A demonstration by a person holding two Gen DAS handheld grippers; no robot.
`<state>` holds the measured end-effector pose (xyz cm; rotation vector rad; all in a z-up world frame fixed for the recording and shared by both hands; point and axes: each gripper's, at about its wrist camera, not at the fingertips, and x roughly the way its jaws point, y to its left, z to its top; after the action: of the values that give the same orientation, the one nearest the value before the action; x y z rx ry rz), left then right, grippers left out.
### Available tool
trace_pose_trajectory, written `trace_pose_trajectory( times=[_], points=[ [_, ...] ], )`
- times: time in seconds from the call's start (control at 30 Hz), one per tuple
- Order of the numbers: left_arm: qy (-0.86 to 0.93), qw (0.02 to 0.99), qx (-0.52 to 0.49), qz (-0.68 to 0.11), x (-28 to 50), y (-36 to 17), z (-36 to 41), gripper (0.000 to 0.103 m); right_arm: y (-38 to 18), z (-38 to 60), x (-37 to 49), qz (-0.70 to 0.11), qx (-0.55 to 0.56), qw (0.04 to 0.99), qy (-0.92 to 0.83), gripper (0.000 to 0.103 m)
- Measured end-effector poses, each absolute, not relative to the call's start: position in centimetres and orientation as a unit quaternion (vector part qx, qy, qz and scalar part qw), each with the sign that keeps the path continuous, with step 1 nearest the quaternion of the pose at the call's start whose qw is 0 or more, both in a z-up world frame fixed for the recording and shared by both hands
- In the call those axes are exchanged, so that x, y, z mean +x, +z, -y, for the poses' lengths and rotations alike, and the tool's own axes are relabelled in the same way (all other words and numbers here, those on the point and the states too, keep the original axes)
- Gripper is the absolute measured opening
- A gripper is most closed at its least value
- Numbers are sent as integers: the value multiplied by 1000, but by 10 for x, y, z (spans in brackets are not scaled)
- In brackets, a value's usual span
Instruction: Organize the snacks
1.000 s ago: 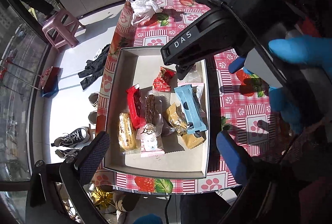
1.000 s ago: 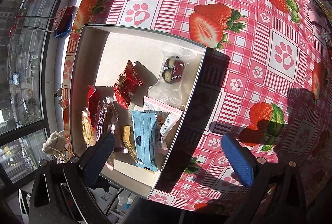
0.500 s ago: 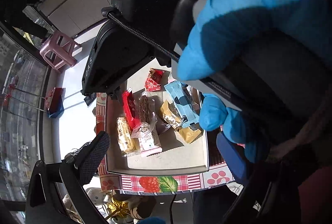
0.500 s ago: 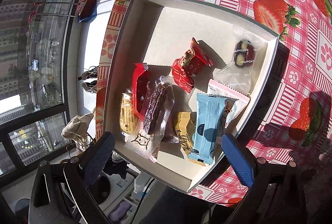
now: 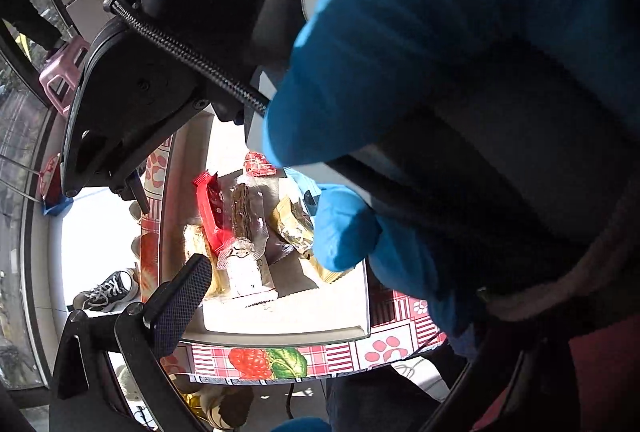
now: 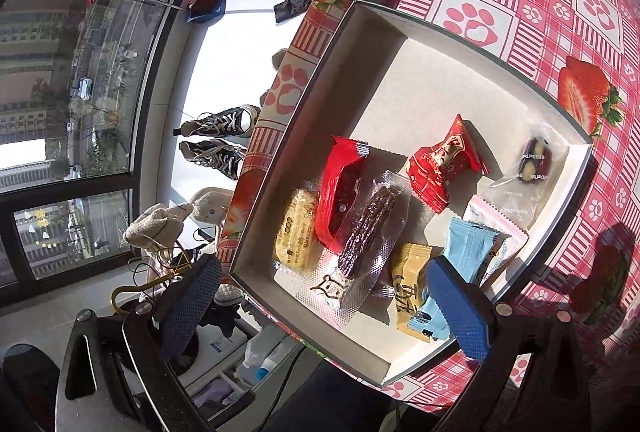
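Mostly the left wrist view is blocked by a blue-gloved hand (image 5: 420, 63); the left tongs (image 5: 180, 296) show one finger only, so I cannot tell their spread. From the right wrist, the right tongs (image 6: 320, 304) hang spread and empty above the tray (image 6: 360, 31), snacks clustered at its near end; best lower squarely over the brown bar (image 6: 366, 232), clear of neighbouring wrappers.

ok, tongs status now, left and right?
Left tongs: cannot tell, only one finger visible, gloved hand blocks the rest.
Right tongs: open, empty.
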<state>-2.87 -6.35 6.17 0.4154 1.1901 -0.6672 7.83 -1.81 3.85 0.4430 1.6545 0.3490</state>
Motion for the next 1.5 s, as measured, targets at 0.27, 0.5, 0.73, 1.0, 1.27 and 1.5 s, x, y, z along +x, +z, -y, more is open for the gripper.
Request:
trace_pose_trajectory(
  times=[0.27,0.5,0.73,1.0,1.27,1.5],
  points=[
    [-338,736,159,-565,-24,57,59,103,41,4,82,-722,153,654,167,103],
    [-318,743,186,-559,-26,58,59,103,36,11,82,-726,144,657,146,103],
    [-210,733,228,-606,-7,28,37,103,24,51,81,-737,122,663,47,103],
    [-156,699,190,-671,19,2,5,103,26,82,51,-741,116,661,24,103],
    [-143,691,177,-686,24,-4,7,103,32,84,25,-742,113,660,23,103],
    [-135,690,174,-689,30,-4,3,103,41,76,13,-738,102,666,31,103]
  ],
)
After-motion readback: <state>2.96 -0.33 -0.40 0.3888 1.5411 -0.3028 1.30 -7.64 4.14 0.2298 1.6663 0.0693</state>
